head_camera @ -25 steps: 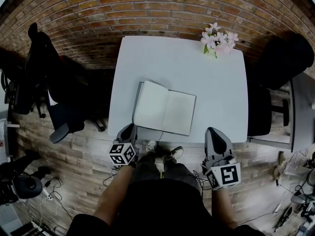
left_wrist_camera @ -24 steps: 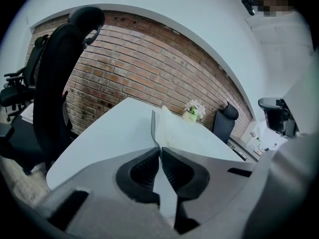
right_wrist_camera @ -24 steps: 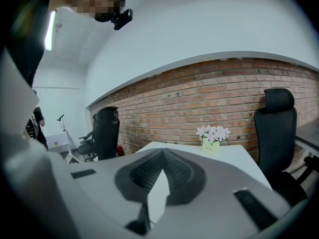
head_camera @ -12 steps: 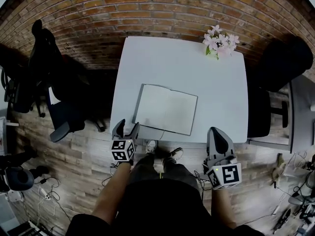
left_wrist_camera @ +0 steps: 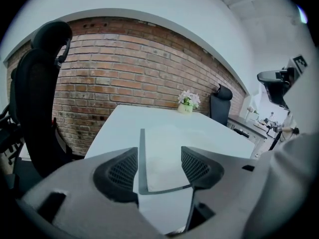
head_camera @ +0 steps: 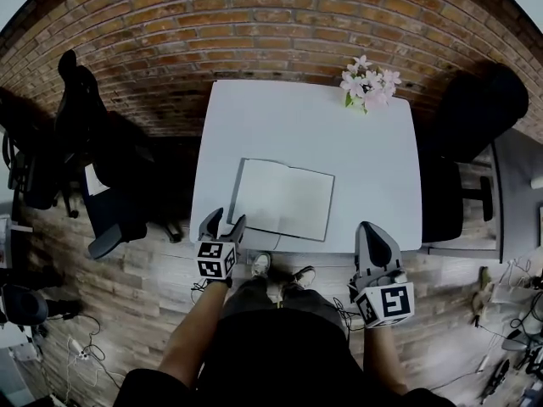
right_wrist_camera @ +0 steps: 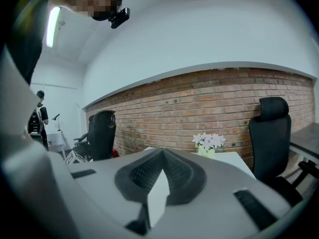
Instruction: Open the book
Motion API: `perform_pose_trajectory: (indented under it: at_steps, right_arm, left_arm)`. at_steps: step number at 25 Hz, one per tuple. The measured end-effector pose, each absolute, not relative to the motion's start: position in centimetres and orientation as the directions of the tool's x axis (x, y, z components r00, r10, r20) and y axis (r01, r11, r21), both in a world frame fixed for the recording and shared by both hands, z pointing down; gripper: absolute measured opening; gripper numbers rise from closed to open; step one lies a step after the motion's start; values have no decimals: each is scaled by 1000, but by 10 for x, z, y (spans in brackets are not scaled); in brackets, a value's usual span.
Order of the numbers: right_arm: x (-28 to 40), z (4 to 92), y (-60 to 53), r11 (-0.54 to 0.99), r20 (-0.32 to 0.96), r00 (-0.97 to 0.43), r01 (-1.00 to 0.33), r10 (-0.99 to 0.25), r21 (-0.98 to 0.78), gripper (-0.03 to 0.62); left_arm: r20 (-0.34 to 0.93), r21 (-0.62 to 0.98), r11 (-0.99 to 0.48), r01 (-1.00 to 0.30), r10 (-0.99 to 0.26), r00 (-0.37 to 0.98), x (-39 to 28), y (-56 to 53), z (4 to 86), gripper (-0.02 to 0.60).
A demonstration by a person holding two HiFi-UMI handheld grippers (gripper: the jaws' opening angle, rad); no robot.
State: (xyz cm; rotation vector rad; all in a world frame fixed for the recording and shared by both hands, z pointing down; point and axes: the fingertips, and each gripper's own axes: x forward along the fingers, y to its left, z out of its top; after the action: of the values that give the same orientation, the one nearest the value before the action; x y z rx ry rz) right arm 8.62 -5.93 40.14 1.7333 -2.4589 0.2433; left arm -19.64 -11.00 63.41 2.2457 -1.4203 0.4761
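On the white table (head_camera: 373, 159) the book (head_camera: 284, 197) lies open and flat, showing two blank pages. My left gripper (head_camera: 222, 223) hovers at the table's near edge, just short of the book's near-left corner, open and holding nothing. In the left gripper view the book (left_wrist_camera: 162, 148) shows through the gap between the open jaws of that gripper (left_wrist_camera: 157, 168). My right gripper (head_camera: 373, 240) hangs off the table's near edge, to the right of the book and apart from it. Its jaws meet at the tips, so the right gripper (right_wrist_camera: 160, 156) is shut and holds nothing.
A pot of pink flowers (head_camera: 366, 81) stands at the table's far right corner. Black office chairs stand to the left (head_camera: 93, 142) and to the right (head_camera: 475, 108). A brick wall (head_camera: 254, 24) runs behind. The person's shoes (head_camera: 280, 270) show under the near edge.
The book's left page, raised a second ago, now lies flat. My left gripper has opened and drawn slightly back from the book. The right gripper has stayed put.
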Motion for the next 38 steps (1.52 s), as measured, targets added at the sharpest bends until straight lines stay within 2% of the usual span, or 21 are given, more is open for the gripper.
perform_pose_trajectory:
  at_steps: [1,8,19,32,38]
  right_arm:
    - [89,401,-58,322,194,-327,-945,-925,-55,11]
    - [107,388,-53,276,153,-282,-959,-947,-62,11]
    - [118,383,-55,269,165,-272,-962,-948,-40,11]
    - [133,377,-70,263,171,-263,-964,-950,-20,11]
    - [149,361,-81,230,143,-229,-973,-963,-3,11]
  left_arm:
    - [503,179,-384,-906,-756,419,-194,-111,632,274]
    - [498,169,-457,-873,-725,476,-175,-125,615,52]
    - [341,181,-585,-791,-717,608,-133,-143,525,25]
    - [76,50,-649,-759,-755,651,-114,-147,371,25]
    - [0,-18,-629,-777,-778,629,-123,-135,319,25]
